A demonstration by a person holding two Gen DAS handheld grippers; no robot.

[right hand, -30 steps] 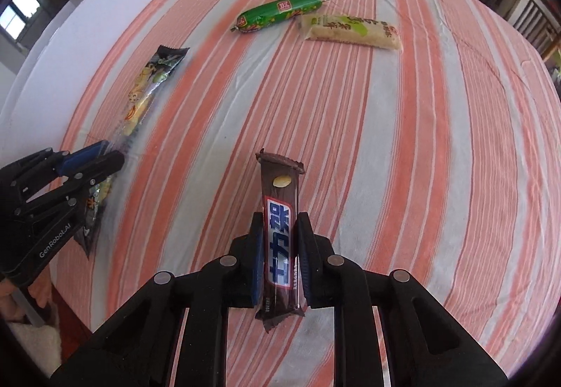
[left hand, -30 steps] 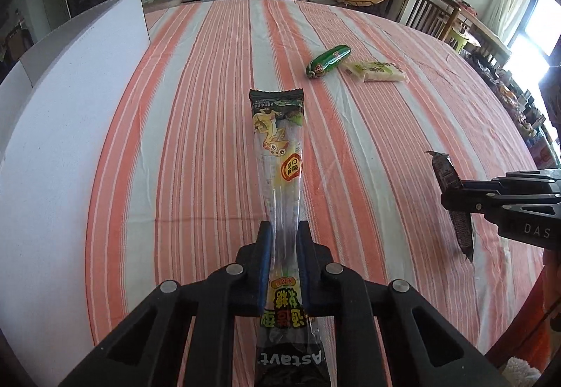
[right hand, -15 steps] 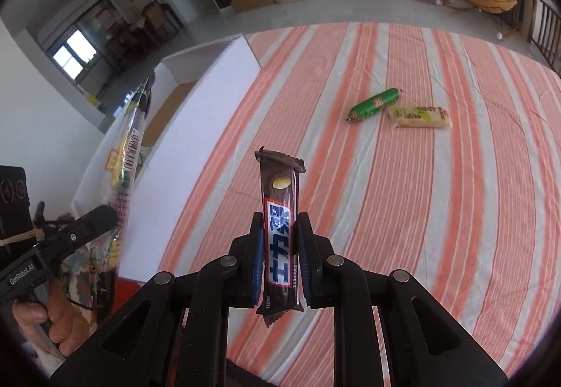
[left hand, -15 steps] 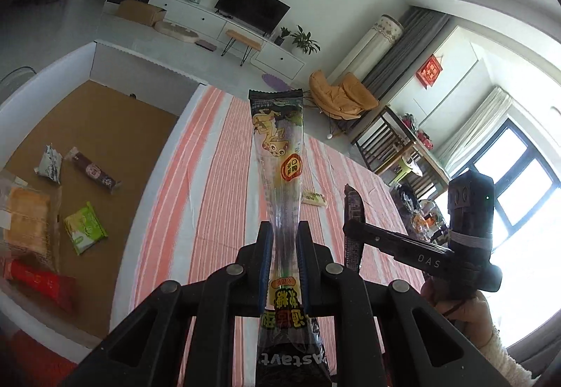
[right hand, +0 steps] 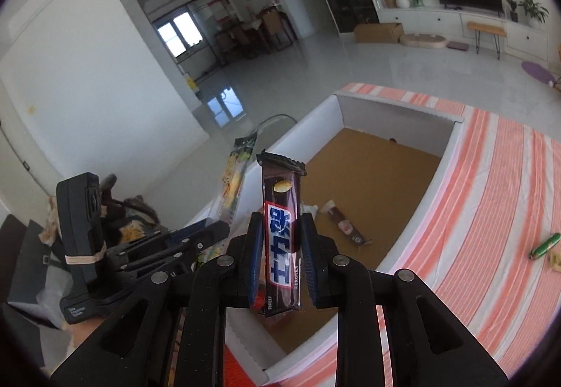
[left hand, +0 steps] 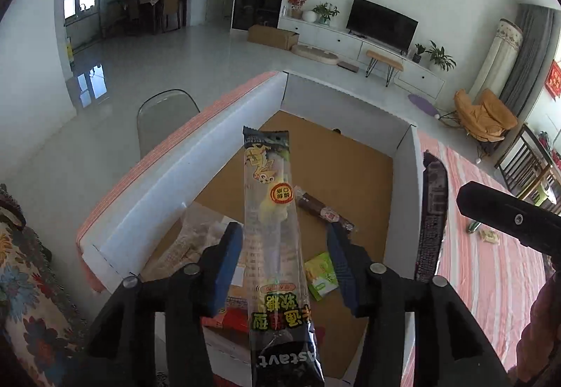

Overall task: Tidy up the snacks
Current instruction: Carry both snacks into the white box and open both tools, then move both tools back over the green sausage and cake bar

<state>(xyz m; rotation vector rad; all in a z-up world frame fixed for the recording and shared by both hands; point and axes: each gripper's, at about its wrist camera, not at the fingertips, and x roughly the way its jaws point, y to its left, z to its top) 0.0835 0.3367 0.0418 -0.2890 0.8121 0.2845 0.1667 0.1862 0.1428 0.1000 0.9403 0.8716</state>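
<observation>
My left gripper (left hand: 284,250) is open over the white cardboard box (left hand: 196,169); the long clear candy packet (left hand: 271,211) stands loose between its spread jaws, touching neither. My right gripper (right hand: 280,239) is shut on a brown chocolate bar (right hand: 282,232) and holds it upright above the box (right hand: 452,145). The bar also shows at the right of the left wrist view (left hand: 433,211). The left gripper and the candy packet (right hand: 236,180) show at the left of the right wrist view.
Inside the box lie a brown wrapped bar (left hand: 324,210), a green packet (left hand: 320,275), a red packet (left hand: 228,317) and a clear bag (left hand: 196,239). A green sausage (right hand: 545,245) and a pale packet (right hand: 557,262) lie on the striped tablecloth (right hand: 491,211).
Both grippers swung left from the table to above the box. The left jaws have opened off the candy packet. The right gripper still grips the chocolate bar.
</observation>
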